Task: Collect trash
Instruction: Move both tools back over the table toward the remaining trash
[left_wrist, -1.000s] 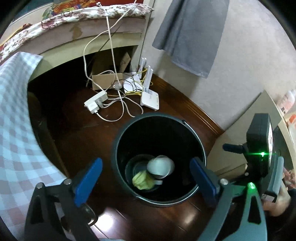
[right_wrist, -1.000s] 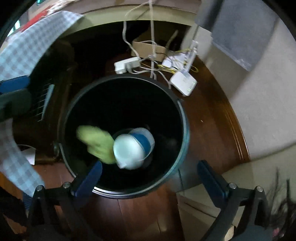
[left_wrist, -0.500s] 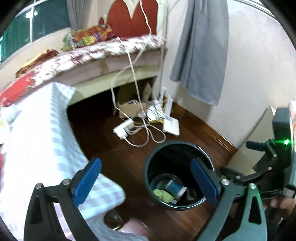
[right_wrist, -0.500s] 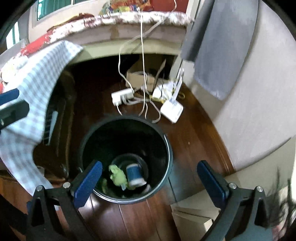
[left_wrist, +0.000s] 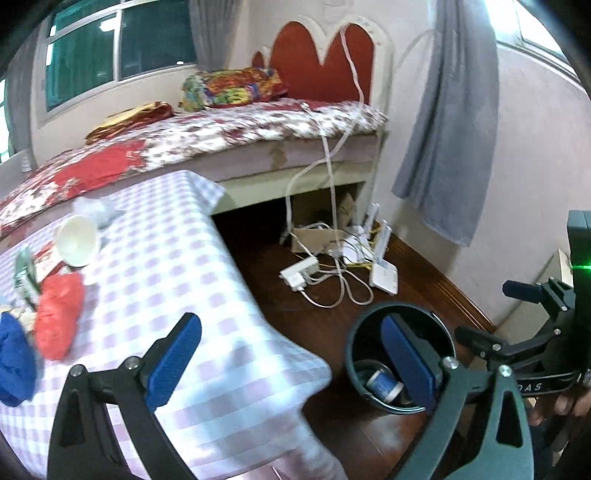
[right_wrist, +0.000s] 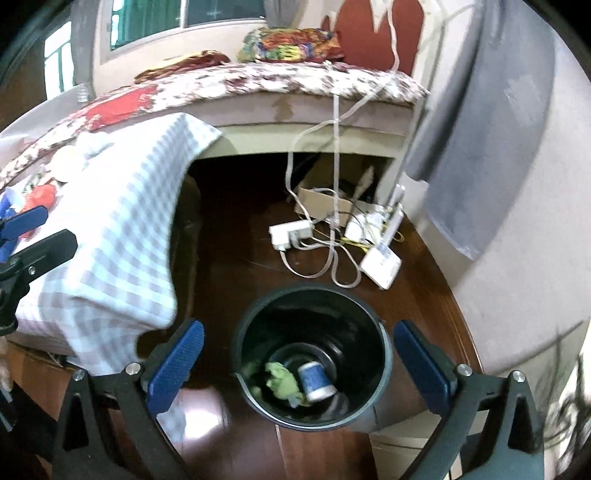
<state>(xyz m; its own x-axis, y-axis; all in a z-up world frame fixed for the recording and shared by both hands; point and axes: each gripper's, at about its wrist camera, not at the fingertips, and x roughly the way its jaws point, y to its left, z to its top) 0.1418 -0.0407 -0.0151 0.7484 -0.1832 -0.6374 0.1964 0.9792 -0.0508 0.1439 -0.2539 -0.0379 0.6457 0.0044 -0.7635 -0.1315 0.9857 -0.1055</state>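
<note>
A black trash bin stands on the wood floor; inside lie a blue and white paper cup and a green crumpled wad. My right gripper is open and empty above the bin. My left gripper is open and empty over the corner of the checked tablecloth; the bin lies to its right. On the table lie a white paper cup, a red crumpled bag and a blue bag.
A bed stands behind the table. A power strip, white cables and a router lie on the floor by the bed. A grey cloth hangs on the wall. A cardboard panel leans beside the bin.
Both grippers have risen and pulled back from the bin. The left view has swung left, bringing the table and its trash into sight. The cup and green wad have settled in the bin.
</note>
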